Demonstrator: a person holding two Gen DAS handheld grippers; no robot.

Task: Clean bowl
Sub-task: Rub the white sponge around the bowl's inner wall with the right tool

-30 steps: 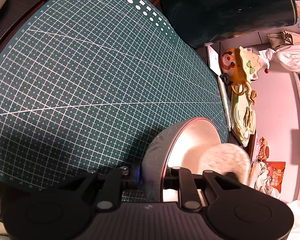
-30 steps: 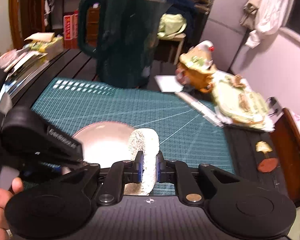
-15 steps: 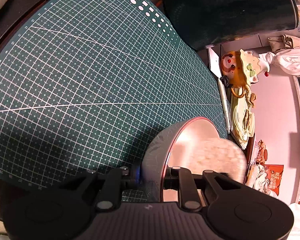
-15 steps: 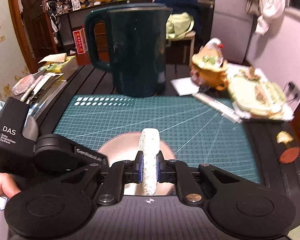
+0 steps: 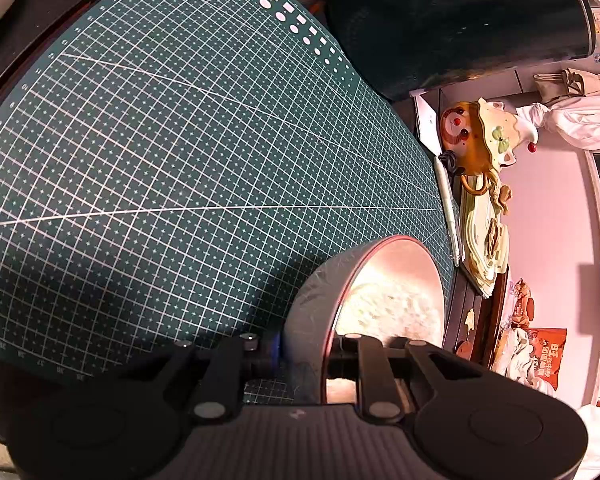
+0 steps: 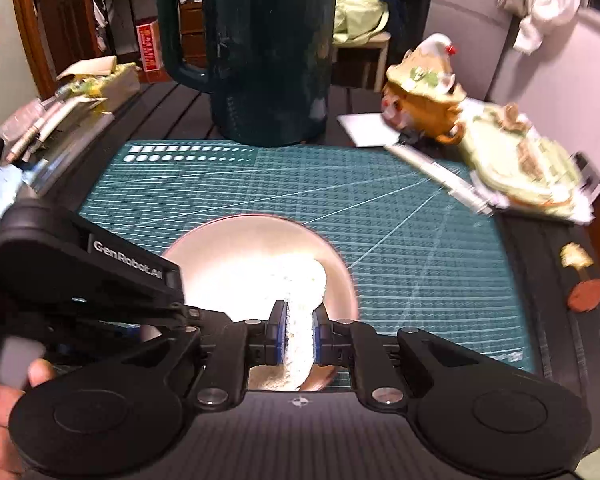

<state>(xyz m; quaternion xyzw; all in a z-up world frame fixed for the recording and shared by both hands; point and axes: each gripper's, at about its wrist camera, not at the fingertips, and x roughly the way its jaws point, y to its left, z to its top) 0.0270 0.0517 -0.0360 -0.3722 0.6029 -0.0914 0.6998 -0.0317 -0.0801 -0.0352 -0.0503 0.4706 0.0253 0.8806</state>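
Your left gripper (image 5: 300, 354) has its jaws clamped on the stiff, slick bowl (image 5: 316, 300) rim; your right gripper (image 6: 299, 338) pinches the soft sponge (image 6: 300, 292) inside.

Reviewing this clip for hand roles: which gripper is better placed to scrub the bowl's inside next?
Right. The right gripper is clamped on the white sponge, already pressed inside the bowl. The left gripper is shut on the bowl's rim, steadying it.

Warm dim light; bowl (image 6: 236, 256) glare, motion blur, fisheye edges
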